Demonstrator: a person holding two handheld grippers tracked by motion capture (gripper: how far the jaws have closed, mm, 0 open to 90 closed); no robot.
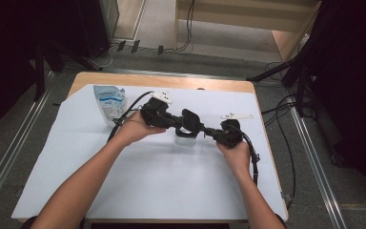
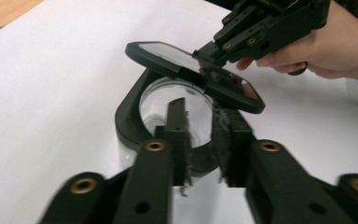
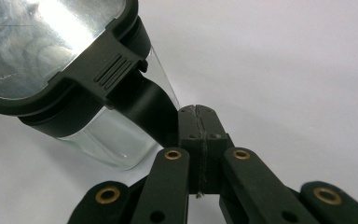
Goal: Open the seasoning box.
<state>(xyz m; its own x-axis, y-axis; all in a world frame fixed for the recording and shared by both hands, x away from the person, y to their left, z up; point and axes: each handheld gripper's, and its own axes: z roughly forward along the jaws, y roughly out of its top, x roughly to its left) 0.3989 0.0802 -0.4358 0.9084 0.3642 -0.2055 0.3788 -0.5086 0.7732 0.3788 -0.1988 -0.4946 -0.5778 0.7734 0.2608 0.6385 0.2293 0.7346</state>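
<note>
Left of the glass jar (image 1: 186, 139), beyond your left arm, a blue-and-white pouch (image 1: 108, 101) lies on the white-covered table (image 1: 162, 181). Your left hand-held gripper (image 2: 200, 135) has its jaws narrowed on the jar's black collar (image 2: 128, 116), one inside the mouth and one outside, pinching the rim. Over the jar hangs its black-framed lid (image 2: 191, 70), raised and tilted, and your right hand-held gripper (image 3: 199, 122), coming from the jar's right, is closed tight on the lid's latch tab (image 3: 151, 109).
</note>
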